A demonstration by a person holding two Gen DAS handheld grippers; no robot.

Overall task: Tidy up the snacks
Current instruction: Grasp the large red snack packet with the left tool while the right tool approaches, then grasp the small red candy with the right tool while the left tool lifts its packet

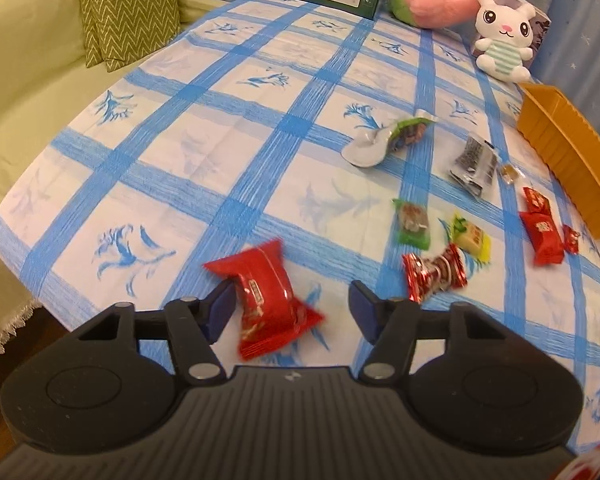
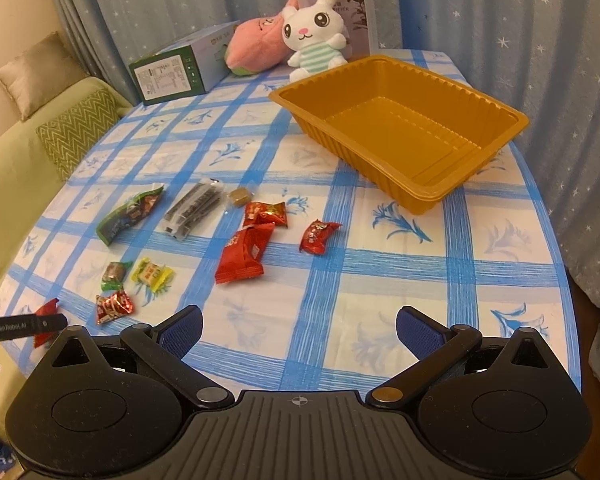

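the left gripper (image 1: 292,306) had its jaws wide open around a red snack packet (image 1: 266,300), not squeezing it. more snacks (image 2: 242,254) lay on the desk (image 2: 380,280) toward the right. the right gripper (image 2: 298,330) was wide open, holding nothing. the orange tray (image 2: 496,110) stood far right.

Between our left gripper's (image 1: 290,308) spread fingers lies a red snack packet (image 1: 264,304), touching the left pad, with bare cloth toward the right pad. Just ahead and right of it, small wrapped candies (image 1: 436,272) crowd the way. Ahead of our right gripper (image 2: 298,330) the tablecloth (image 2: 380,280) is bare up to the orange tray (image 2: 452,196); red packets (image 2: 244,254) sit ahead-left.
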